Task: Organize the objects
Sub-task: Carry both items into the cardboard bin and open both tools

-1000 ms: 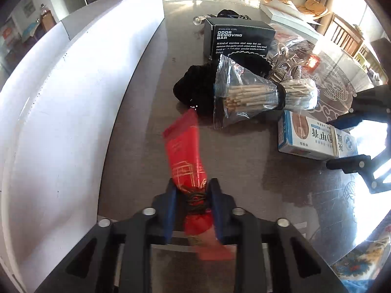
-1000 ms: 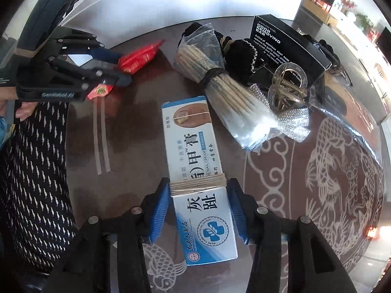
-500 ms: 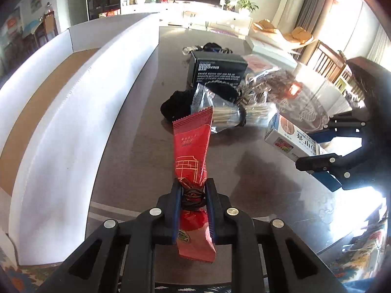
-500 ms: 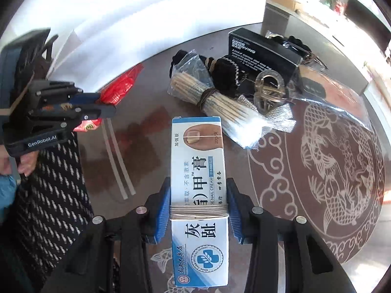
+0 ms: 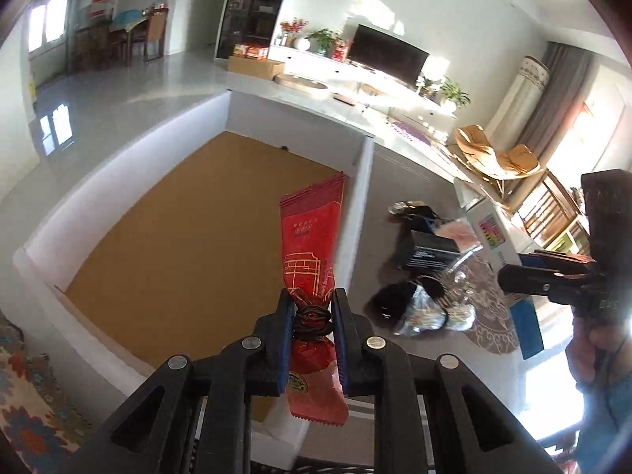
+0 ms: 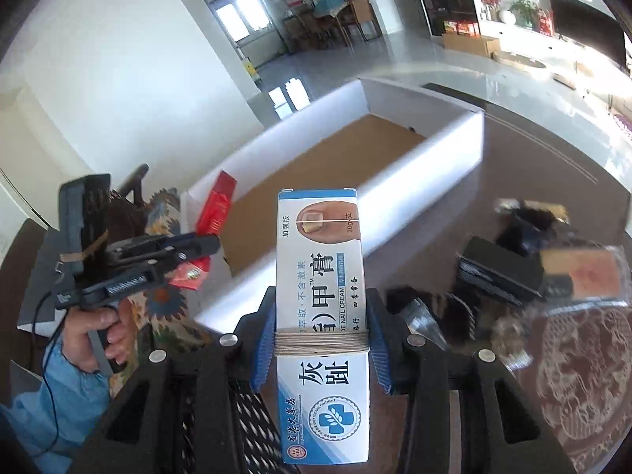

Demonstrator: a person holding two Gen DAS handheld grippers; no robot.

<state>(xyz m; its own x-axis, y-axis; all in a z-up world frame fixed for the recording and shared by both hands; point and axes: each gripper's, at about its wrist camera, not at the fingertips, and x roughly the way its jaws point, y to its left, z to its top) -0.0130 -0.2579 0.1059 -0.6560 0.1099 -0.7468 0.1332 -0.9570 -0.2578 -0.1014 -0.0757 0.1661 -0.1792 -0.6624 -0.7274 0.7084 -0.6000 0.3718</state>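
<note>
My left gripper (image 5: 313, 308) is shut on a red foil packet (image 5: 311, 245) tied with dark cord, held up in the air over the near right wall of a white box with a brown floor (image 5: 197, 245). My right gripper (image 6: 322, 324) is shut on a blue and white nail cream box (image 6: 320, 260) wound with pale string, raised above the dark table. In the right wrist view the left gripper (image 6: 197, 243) with the red packet (image 6: 215, 207) hovers by the box's near corner (image 6: 189, 197). The right gripper (image 5: 513, 272) shows at the right of the left wrist view.
On the dark table (image 6: 474, 205) lie a black odor-bar box (image 5: 428, 254), a black cloth (image 5: 389, 300), a bag of wooden sticks (image 5: 430, 318) and clear wrappers. A patterned round mat (image 6: 584, 375) lies at right. A patterned rug (image 5: 23, 407) lies beside the white box.
Both grippers rose from the table with their loads. The left one swung the red packet over the white box; the right closed on and lifted the nail cream box.
</note>
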